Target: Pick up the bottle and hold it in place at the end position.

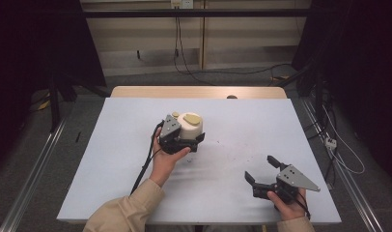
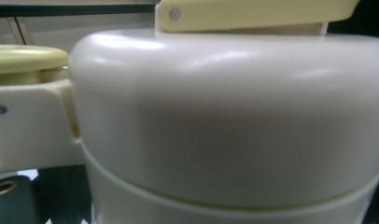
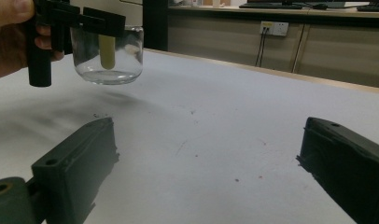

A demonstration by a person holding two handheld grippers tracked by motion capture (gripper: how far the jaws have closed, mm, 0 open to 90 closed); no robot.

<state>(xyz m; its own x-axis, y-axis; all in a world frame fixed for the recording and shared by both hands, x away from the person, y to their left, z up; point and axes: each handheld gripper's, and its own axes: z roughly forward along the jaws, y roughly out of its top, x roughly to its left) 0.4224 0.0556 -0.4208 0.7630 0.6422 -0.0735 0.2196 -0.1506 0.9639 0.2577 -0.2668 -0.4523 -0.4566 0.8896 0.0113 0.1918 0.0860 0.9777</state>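
A white domed container [image 1: 190,126] with a pale yellow lever [image 2: 253,14] on top sits in my left gripper [image 1: 185,138], which is shut on its side. It looms close in the left gripper view as a white body [image 2: 225,121] with a yellow knob [image 2: 24,58] at the left. In the right gripper view its clear glass base [image 3: 108,63], with a yellowish tube inside, hangs slightly above the table over its shadow. My right gripper [image 1: 259,167] rests near the table's front right, its jaws open and wide apart with nothing between them [image 3: 211,144].
A white sheet covers the table [image 1: 136,183], with a wooden strip [image 1: 199,92] showing at the far edge and a small dark object [image 1: 231,96] on it. Small specks [image 3: 236,179] mark the sheet. Cables [image 1: 184,63] run across the floor beyond.
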